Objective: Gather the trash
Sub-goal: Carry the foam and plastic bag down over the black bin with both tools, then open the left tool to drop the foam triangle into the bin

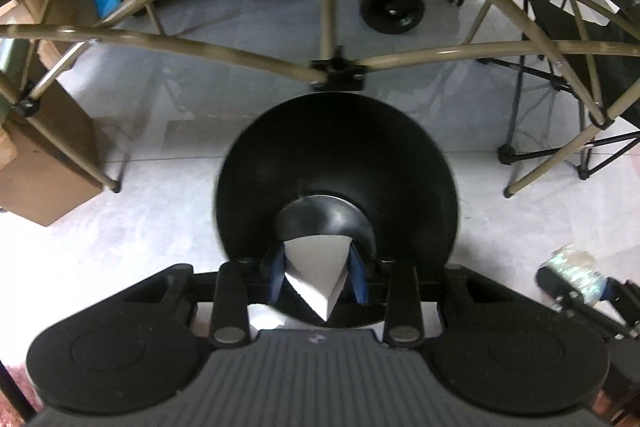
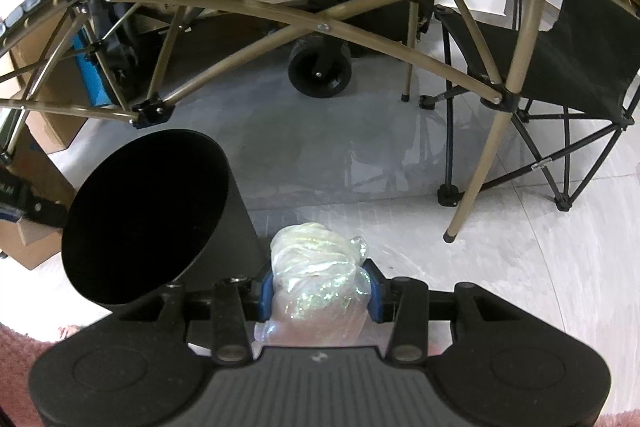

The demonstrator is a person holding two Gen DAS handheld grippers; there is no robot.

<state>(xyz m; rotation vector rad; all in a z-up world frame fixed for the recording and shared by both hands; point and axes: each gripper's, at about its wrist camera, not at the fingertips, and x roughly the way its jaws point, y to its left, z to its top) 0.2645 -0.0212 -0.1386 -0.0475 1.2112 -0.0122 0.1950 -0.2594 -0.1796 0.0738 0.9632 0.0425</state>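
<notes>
Two pieces of trash are held: a folded white paper point(image 1: 316, 269) is pinched between the nearly closed blue pads of the left gripper point(image 1: 318, 281) above the black bin point(image 1: 336, 163) at frame centre, while a crumpled clear plastic bag point(image 2: 316, 271) is clamped in the right gripper point(image 2: 318, 289), low at centre, right of the bin point(image 2: 144, 219).

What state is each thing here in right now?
Left tool: shut on the white paper.
White paper: folded, pinched over the bin's mouth.
Black bin: upright on the floor, open-topped, inside dark.
Right tool: shut on the plastic wrap.
Plastic wrap: crumpled, held beside the bin.
Folding chair: unfolded, standing.
</notes>
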